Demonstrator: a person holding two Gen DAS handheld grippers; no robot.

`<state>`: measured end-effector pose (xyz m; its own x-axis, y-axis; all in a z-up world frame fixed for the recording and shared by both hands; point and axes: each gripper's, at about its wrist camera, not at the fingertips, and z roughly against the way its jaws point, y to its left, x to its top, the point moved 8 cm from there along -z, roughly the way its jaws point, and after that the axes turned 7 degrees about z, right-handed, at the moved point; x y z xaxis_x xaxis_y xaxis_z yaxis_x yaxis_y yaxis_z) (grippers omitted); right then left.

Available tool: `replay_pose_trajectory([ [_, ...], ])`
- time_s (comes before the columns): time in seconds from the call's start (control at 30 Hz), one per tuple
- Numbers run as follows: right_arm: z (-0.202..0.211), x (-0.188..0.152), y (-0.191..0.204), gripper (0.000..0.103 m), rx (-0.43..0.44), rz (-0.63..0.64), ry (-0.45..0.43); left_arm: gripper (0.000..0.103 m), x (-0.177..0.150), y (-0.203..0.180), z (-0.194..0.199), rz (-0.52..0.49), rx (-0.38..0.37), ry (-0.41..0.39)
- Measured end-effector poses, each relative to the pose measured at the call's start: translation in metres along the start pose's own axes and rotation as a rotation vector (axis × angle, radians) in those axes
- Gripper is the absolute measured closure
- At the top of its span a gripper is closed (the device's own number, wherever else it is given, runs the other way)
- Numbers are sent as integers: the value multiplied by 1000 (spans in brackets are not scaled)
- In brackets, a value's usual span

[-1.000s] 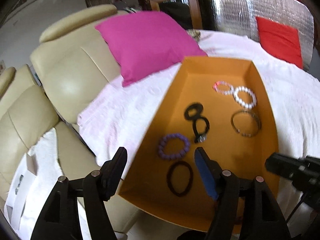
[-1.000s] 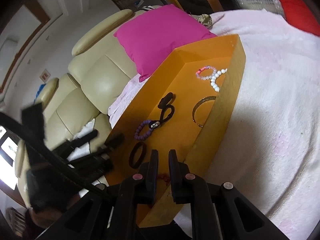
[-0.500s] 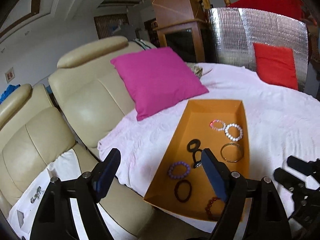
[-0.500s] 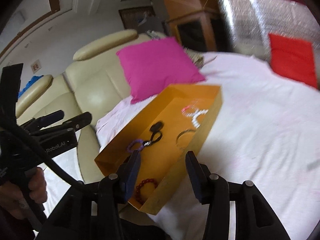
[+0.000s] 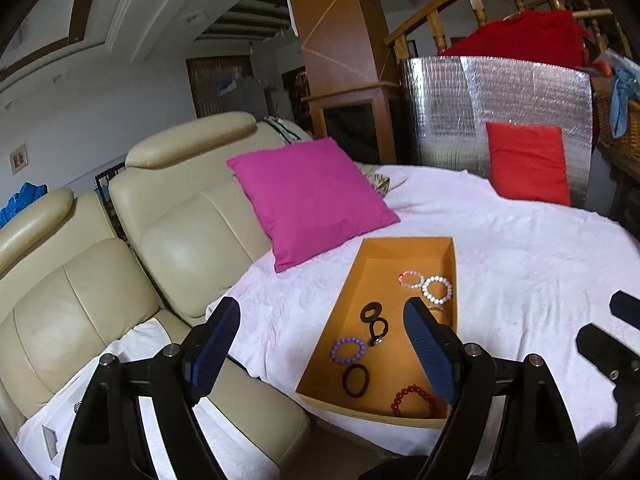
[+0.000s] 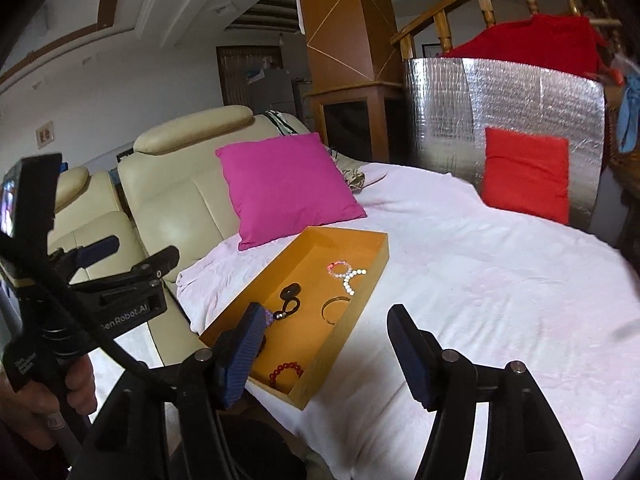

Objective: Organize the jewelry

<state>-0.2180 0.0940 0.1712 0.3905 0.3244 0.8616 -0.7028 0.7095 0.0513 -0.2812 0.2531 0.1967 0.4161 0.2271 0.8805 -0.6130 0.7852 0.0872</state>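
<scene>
Left wrist view: the left gripper (image 5: 316,354) stands with jaws wide apart and nothing between them, above and short of the tray (image 5: 344,304), which lies on the sheet (image 5: 520,264) ahead and slightly right, long axis running away from the camera, with the red beads (image 5: 414,399) in its near end. Right wrist view: the right gripper (image 6: 324,354) has its jaws opening and empty, the tray (image 6: 344,344) lies ahead to its left with its long axis running away to the right, and the red beads (image 6: 286,372) sit just beyond the left finger, so I judge the right hand marginally nearer to them.
</scene>
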Motion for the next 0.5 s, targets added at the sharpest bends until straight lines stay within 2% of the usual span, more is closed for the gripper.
replay_pose_trajectory([
  [0.13, 14, -1, 8, 36, -57, 23, 7, 17, 3, 2, 21, 1, -25, -35],
  [0.27, 27, -2, 13, 36, -64, 4, 4, 11, 4, 1, 40, -14, -45, -66],
  [0.5, 45, -1, 20, 35, -80, 8, -6, 11, 9, 2, 65, -11, -62, -106],
])
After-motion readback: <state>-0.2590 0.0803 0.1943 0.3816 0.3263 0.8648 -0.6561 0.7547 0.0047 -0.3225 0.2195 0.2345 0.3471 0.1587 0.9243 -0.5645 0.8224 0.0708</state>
